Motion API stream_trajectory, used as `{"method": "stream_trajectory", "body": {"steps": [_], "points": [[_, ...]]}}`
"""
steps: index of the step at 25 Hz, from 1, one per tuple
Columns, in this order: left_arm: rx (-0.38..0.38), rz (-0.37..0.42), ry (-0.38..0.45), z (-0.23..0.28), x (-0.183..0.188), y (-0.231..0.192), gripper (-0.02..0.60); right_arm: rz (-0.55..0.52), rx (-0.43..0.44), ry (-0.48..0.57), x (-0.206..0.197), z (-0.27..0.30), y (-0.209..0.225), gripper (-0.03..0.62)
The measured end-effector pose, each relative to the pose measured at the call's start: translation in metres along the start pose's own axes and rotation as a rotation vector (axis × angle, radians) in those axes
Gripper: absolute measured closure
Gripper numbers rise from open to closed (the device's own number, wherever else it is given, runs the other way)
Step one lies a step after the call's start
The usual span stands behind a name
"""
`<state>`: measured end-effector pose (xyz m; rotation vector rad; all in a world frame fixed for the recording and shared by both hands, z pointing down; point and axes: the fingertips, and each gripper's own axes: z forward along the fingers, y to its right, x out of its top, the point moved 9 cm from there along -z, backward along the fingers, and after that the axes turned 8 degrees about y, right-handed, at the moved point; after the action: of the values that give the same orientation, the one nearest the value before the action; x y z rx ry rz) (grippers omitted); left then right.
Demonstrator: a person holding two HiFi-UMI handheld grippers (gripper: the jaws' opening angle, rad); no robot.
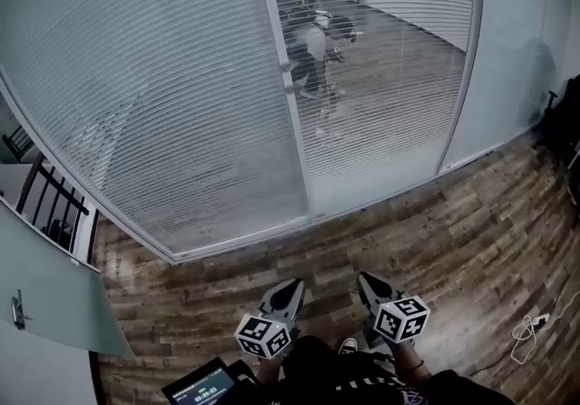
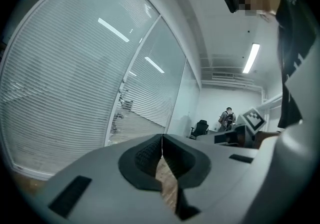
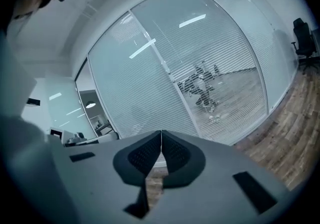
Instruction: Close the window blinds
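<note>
i find my left gripper point(image 1: 286, 294) and right gripper point(image 1: 370, 287) both fully closed with nothing between the jaws, held low over the wood floor point(image 1: 480, 231). the window blinds point(image 1: 172, 95) span the glass wall ahead, well apart from both.

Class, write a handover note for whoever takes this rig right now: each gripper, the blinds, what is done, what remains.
Left gripper: shut, empty, held low over the wood floor.
Right gripper: shut, empty, beside the left one.
Blinds: on the glass wall ahead; neither gripper touches them. The left blind looks nearly closed. The right blind lets the room behind show through.
Done: nothing clearly.
Left: find the control (none visible), then close the right blind.
</note>
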<state>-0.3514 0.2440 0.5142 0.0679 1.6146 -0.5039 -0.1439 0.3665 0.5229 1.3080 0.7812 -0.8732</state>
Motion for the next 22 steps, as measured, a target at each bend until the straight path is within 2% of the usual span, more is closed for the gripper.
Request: {"method": "stream_trajectory", "body": {"steps": [5, 11, 16, 20, 22], "points": [[0.053, -0.001, -0.048, 0.033, 0.002, -0.014, 0.575, 0.022, 0.041, -0.032, 0.013, 0.043, 0.031, 0.576], [0.06, 0.032, -0.077, 0.104, 0.009, -0.058, 0.577, 0.009, 0.058, -0.052, 0.028, 0.105, 0.064, 0.576], [0.062, 0.12, -0.078, 0.187, 0.025, -0.129, 0.575, 0.012, 0.022, -0.054, 0.055, 0.184, 0.11, 0.576], [0.069, 0.168, -0.05, 0.257, 0.065, -0.198, 0.575, -0.017, -0.016, -0.029, 0.099, 0.262, 0.137, 0.576], [0.067, 0.218, -0.03, 0.288, 0.087, -0.225, 0.575, -0.019, -0.04, 0.003, 0.121, 0.296, 0.149, 0.576]]}}
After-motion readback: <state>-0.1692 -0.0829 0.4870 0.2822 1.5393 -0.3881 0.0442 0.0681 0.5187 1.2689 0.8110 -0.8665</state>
